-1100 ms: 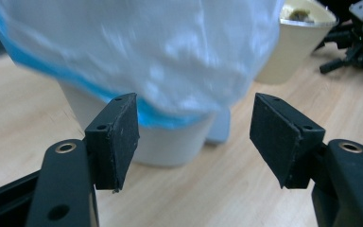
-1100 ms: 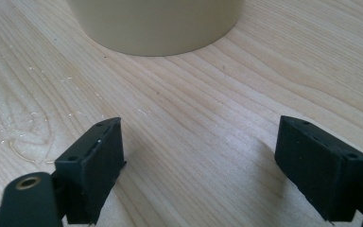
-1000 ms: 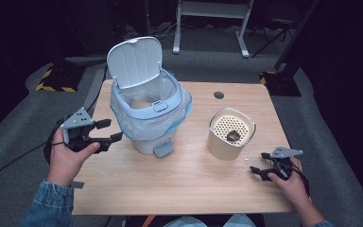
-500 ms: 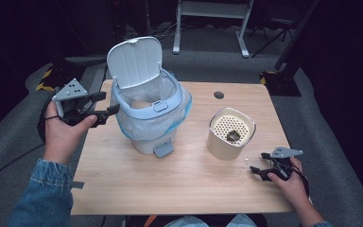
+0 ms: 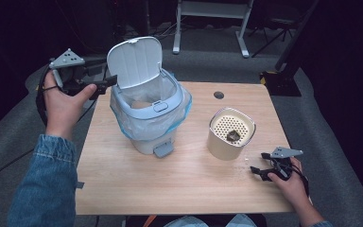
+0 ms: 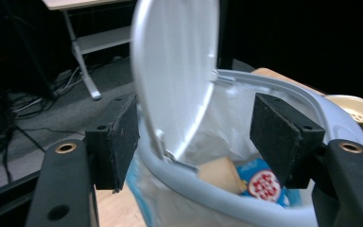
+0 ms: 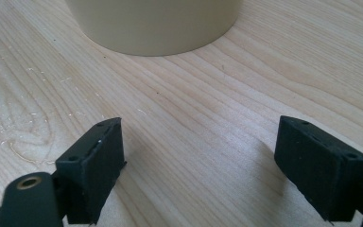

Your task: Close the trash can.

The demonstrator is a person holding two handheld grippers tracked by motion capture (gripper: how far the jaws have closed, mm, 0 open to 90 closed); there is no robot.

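Observation:
A pale blue pedal bin (image 5: 147, 124) lined with a clear bag stands at the table's left middle, its white lid (image 5: 134, 61) raised upright. My left gripper (image 5: 105, 84) hovers open beside the lid's left edge, held up off the table. In the left gripper view the lid (image 6: 179, 66) and the bin's rim (image 6: 246, 198) lie beyond the open left gripper (image 6: 194, 113), with no pad touching them. A tan item (image 6: 220, 172) and a blue and red packet (image 6: 260, 182) lie inside. My right gripper (image 5: 259, 163) rests open at the front right, empty.
A beige canister (image 5: 230, 135) with a perforated top stands right of the bin; its base (image 7: 156, 23) is just ahead of the right gripper (image 7: 198, 137). A round cable hole (image 5: 219, 94) sits in the wooden table (image 5: 170, 184). A metal stand's legs (image 5: 208, 28) are behind the table.
My left hand has risen and moved away from the table's left edge up to the lid's height, jaws staying open. The right hand has not moved.

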